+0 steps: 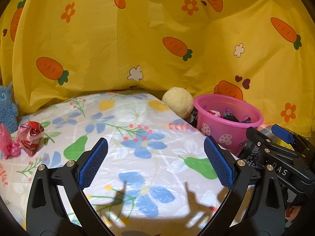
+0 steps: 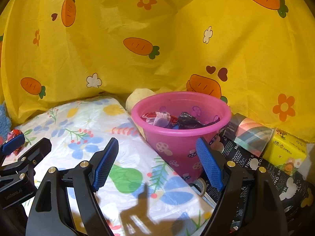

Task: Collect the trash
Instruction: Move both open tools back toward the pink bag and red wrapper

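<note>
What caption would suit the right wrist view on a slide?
Open right gripper facing a pink bucket already holding wrappers on a floral cloth.

Bucket [image 2: 181,129] stands at the right edge of the counter [image 1: 137,141], holding several wrappers [image 2: 173,119]. Ball [image 1: 178,102] sits just behind and left of the bucket, against the backdrop sheet [image 1: 137,39] hung along the rear edge. Crumpled wrapper [image 1: 30,135] lies at the far left edge, a second piece [image 1: 7,143] touching its left side, a plush toy [image 1: 6,108] behind both. Right of the bucket: a printed box [image 2: 250,133], then a tissue pack [image 2: 285,153], both resting on a printed bag [image 2: 256,169]. Tape roll [image 2: 199,186] lies before the bucket's base
</note>
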### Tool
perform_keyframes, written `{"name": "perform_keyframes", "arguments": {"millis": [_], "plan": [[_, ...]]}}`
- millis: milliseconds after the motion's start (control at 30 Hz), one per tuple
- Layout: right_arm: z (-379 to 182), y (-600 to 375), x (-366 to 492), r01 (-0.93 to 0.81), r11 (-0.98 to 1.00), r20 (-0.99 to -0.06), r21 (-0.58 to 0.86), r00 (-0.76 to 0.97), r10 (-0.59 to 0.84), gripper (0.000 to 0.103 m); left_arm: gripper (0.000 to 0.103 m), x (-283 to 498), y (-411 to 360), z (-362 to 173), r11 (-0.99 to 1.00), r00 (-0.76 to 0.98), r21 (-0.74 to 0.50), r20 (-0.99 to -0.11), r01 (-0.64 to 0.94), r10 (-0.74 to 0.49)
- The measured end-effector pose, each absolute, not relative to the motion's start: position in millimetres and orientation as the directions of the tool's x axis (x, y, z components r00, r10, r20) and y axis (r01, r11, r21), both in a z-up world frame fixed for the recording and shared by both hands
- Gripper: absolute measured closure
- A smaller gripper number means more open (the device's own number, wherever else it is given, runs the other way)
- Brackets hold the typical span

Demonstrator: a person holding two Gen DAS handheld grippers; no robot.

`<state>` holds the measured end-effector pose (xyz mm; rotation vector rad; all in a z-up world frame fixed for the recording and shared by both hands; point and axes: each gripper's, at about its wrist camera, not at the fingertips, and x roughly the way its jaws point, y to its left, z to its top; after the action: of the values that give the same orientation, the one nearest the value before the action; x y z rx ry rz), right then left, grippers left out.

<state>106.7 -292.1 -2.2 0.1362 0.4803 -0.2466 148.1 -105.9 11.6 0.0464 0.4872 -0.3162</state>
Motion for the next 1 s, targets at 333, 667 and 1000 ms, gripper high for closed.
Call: {"name": "perform_keyframes", "arguments": {"millis": [333,667,1000], "plan": [[-5,-246,108,0.171,0.984,-0.478,0.059,0.87,-0.123,0.024,0.007,138,-57,6,0.976,0.856,-0.029,-0.475,0.216,-0.203],[-8,-194,125,0.063,0.996,-0.496,0.058,0.868,-0.026,0.024,0.007,139,0,-1,0.997,0.867,-0.016,-0.492,0.08,-0.077],[-3,-135,150,-0.053,0.996,-0.499,0.067,0.863,0.08,0.024,0.007,151,70,-2,0.996,0.857,-0.016,-0.511,-0.083,0.063]]}}
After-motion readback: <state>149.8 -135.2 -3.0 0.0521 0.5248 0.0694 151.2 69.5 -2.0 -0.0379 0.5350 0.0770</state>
